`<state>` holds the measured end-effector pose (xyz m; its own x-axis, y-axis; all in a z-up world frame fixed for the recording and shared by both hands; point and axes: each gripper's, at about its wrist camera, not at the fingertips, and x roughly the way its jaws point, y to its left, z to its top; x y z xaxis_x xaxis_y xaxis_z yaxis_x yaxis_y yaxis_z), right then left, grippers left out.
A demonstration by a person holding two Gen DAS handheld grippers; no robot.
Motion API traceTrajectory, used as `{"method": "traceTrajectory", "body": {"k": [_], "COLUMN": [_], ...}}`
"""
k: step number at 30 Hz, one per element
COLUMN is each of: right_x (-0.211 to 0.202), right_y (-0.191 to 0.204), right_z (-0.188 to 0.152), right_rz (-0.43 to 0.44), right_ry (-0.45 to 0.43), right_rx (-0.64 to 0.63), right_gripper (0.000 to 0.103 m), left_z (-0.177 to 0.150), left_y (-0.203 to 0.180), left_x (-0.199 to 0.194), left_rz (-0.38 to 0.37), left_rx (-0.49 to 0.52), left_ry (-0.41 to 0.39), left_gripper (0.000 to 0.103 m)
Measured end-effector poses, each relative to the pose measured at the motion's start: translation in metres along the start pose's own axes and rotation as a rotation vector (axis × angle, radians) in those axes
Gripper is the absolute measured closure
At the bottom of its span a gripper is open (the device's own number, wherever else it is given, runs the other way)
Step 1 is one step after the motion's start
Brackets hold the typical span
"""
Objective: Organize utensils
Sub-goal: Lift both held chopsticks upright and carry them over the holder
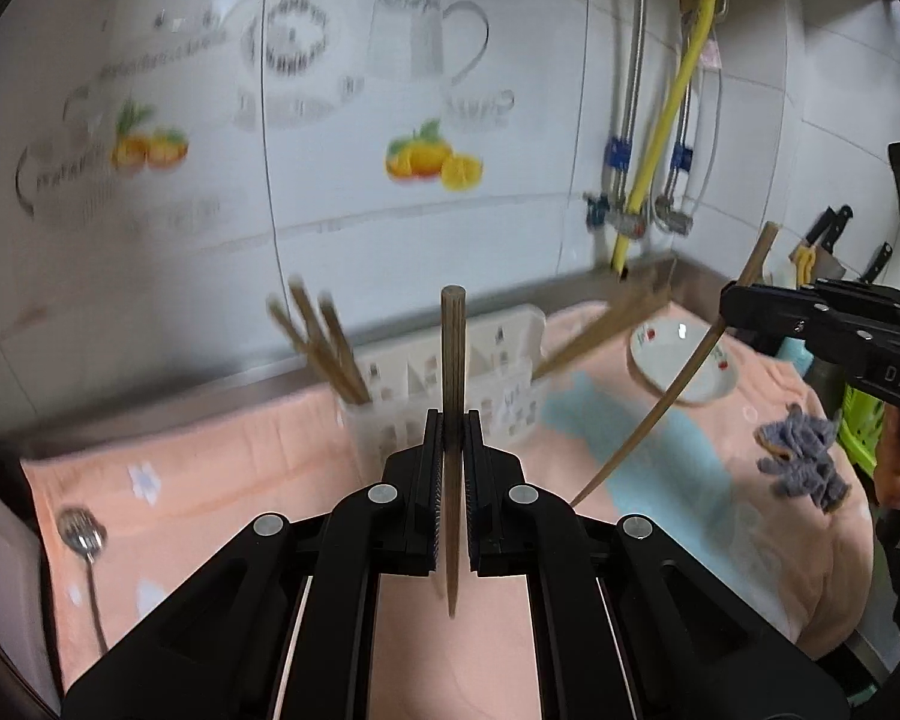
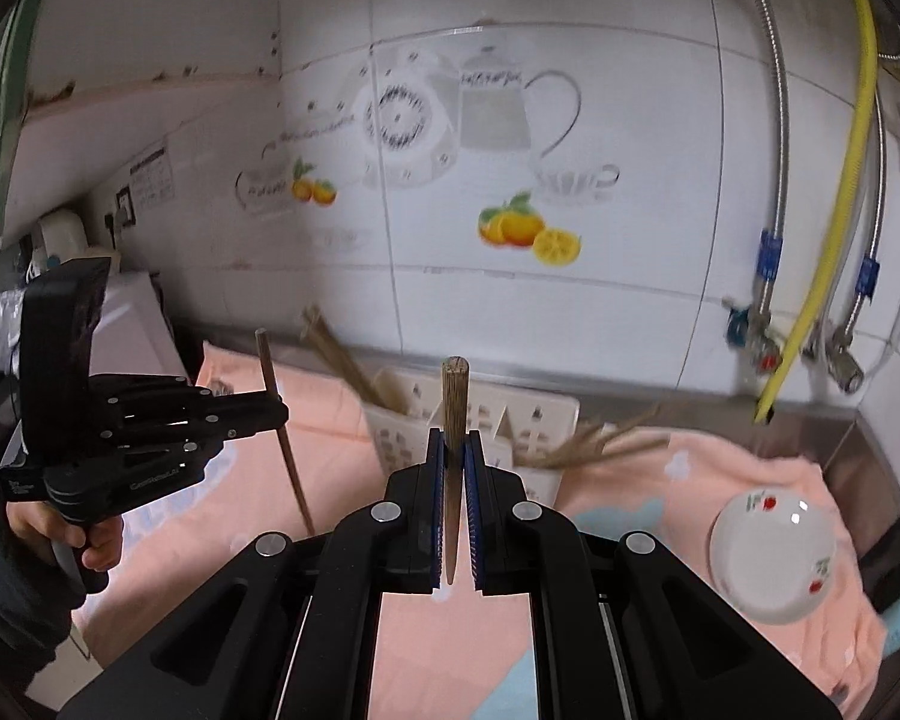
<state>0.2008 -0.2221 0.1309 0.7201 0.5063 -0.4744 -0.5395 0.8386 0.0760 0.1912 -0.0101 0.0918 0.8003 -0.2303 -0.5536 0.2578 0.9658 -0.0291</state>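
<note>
**A:** On the counter, biggest thing is the peach-pink towel with a pale blue patch, and the white perforated plastic utensil caddy sits at its back edge against the steel ledge, brown chopsticks already sticking out of it.

**B:** Yep. The left gripper is clamped tight on one upright brown wooden chopstick; the right gripper is pinched on its own wooden chopstick, both held in the air in front of the caddy.

**A:** Only the left camera gets the metal spoon near the towel's left edge and the grey rag.

**B:** The small white bowl with cherry print sits near the towel's right edge. Bare towel under both grippers.
</note>
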Motion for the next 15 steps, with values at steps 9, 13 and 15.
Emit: {"method": "traceTrajectory", "body": {"k": [9, 13, 15], "right_x": [0.007, 0.017, 0.023], "right_y": [-0.021, -0.029, -0.033], "right_z": [0.052, 0.066, 0.071], "right_rz": [-0.048, -0.075, -0.083], "right_ry": [-0.074, -0.099, -0.101], "right_rx": [0.023, 0.027, 0.035], "right_gripper": [0.096, 0.097, 0.096], "left_z": [0.08, 0.104, 0.114], "left_y": [0.001, 0.007, 0.012], "left_x": [-0.008, -0.002, 0.003], "left_rz": [0.036, 0.055, 0.059], "left_rx": [0.032, 0.018, 0.0], "left_ry": [-0.127, -0.158, -0.176], "left_gripper": [0.098, 0.098, 0.098]}}
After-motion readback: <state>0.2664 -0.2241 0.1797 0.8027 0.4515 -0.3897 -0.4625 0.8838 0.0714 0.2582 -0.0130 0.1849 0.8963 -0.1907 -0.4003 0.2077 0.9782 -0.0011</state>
